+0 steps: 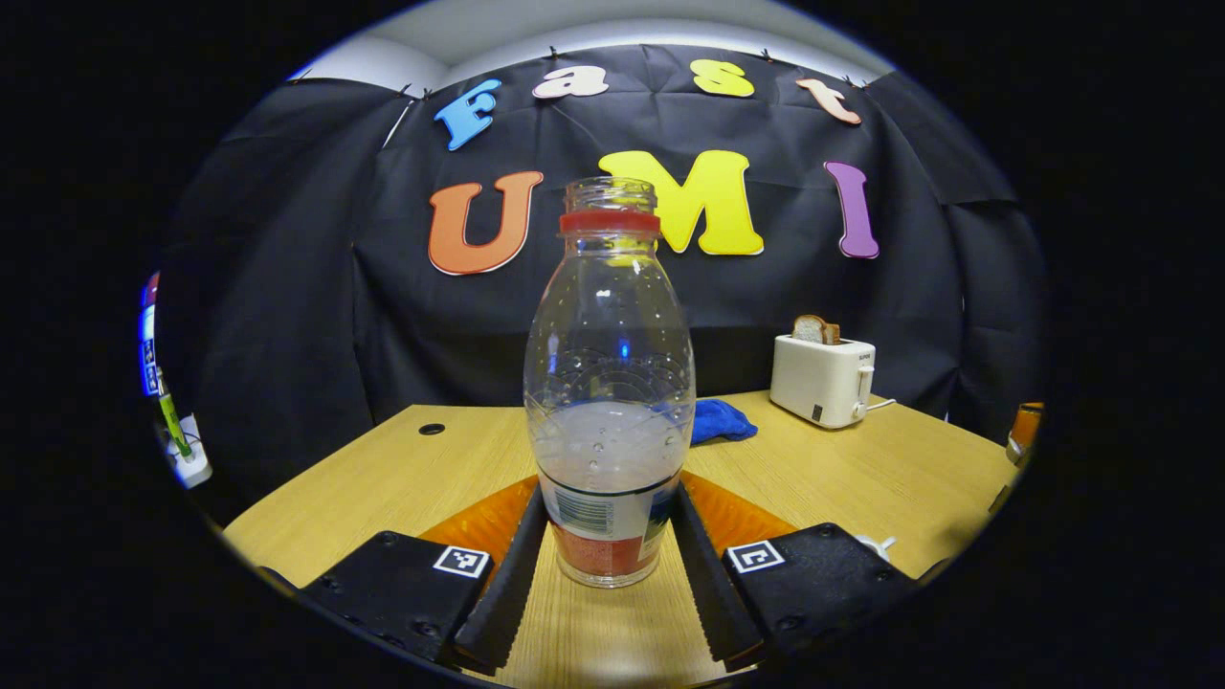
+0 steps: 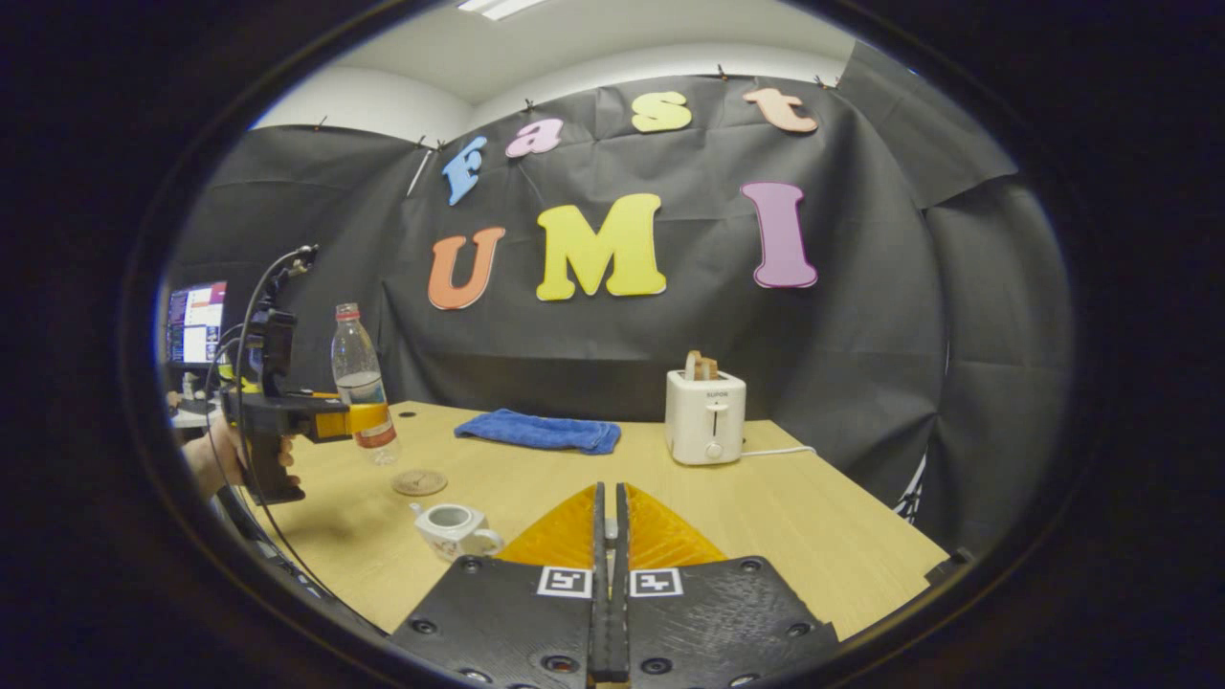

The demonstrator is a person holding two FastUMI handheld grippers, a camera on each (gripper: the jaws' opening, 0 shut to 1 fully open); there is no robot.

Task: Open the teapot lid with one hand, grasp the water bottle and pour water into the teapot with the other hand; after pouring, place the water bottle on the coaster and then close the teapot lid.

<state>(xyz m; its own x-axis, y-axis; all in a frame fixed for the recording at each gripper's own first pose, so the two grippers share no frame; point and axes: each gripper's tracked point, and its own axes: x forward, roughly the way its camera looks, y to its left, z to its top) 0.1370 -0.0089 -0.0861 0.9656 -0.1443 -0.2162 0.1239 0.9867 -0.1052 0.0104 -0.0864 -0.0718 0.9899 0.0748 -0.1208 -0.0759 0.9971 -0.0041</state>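
The left gripper (image 1: pixel 609 565) has its two fingers pressed flat against the lower sides of the water bottle (image 1: pixel 609 402) — a firm hold low on the label, and from the right gripper view the bottle looks lifted just clear of the table (image 2: pixel 766 517), though I can't be sure. The bottle's cap is off and it is somewhat under half full. The right gripper (image 2: pixel 609 536) has its fingers closed together on nothing, held back over the near part of the table.

Judging by this, the task is barely begun: the bottle is grasped, but the teapot (image 2: pixel 450 528) sits with its lid on, nothing looks poured, and the coaster (image 2: pixel 419 481) lies bare.

The teapot stands close to the near-left table edge, the coaster just beyond it, the bottle above and behind the coaster. There is open wood between the teapot and the right gripper. The blue cloth (image 2: pixel 539 430) and toaster (image 2: pixel 705 416) sit well back, out of the way.
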